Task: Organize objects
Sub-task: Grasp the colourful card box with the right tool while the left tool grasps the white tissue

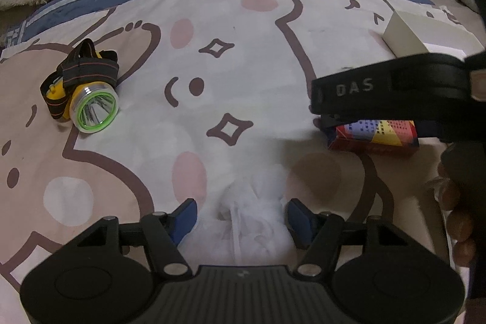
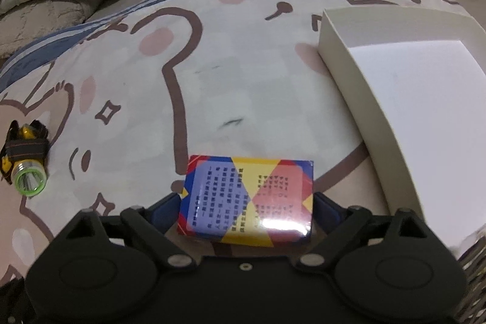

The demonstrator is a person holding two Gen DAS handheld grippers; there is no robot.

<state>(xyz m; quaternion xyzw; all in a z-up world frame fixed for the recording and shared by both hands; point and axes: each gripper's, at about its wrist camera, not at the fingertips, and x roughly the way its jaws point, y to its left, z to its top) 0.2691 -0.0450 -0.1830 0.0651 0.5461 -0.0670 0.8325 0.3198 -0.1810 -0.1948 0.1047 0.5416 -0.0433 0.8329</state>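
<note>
We see a glossy rectangular card box [image 2: 247,199] clamped in our right gripper [image 2: 246,204] | left gripper [image 1: 241,213] apart over crumpled white plastic [image 1: 246,220] | stiff cardboard tray [image 2: 343,72] bare inside | headlamp [image 1: 82,93] on bed [image 1: 249,56]

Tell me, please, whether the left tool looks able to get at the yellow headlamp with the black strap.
Probably yes: the left tool is open and holds nothing, and only bare cartoon-print bedsheet lies between it and the yellow headlamp to its left.
</note>
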